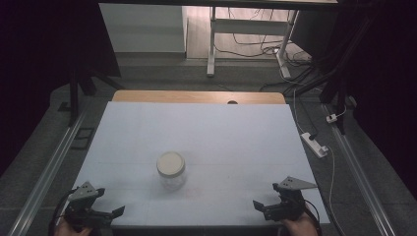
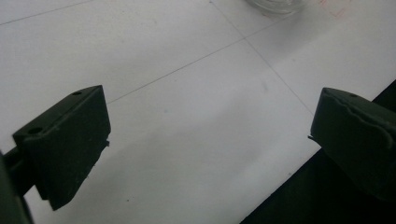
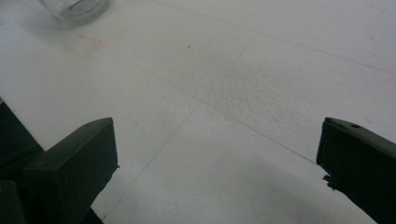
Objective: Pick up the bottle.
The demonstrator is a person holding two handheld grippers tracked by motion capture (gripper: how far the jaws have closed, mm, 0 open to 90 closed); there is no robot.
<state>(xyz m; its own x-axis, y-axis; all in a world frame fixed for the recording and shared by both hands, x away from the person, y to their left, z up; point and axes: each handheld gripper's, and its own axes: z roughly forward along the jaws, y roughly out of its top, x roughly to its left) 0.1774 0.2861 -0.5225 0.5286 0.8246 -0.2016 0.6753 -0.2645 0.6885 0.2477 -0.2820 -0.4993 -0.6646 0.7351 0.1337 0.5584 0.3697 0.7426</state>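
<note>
1. Stood upright near the middle of the white table (image 1: 206, 132), between both tongs and well apart from each: a lidded glass jar (image 1: 171, 169), probably for easy reach.
2. Held wide open and empty near the front edge: left gripper (image 1: 115, 212), right gripper (image 1: 258, 205).
3. Cut off at the top edge of both gripper views: the jar; contents hard to make out.

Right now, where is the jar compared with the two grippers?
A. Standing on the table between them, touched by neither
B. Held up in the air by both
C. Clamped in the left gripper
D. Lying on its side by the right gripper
A: the jar stands upright on the table, lid on, while the left gripper and right gripper sit open near the front edge, apart from it.
</note>
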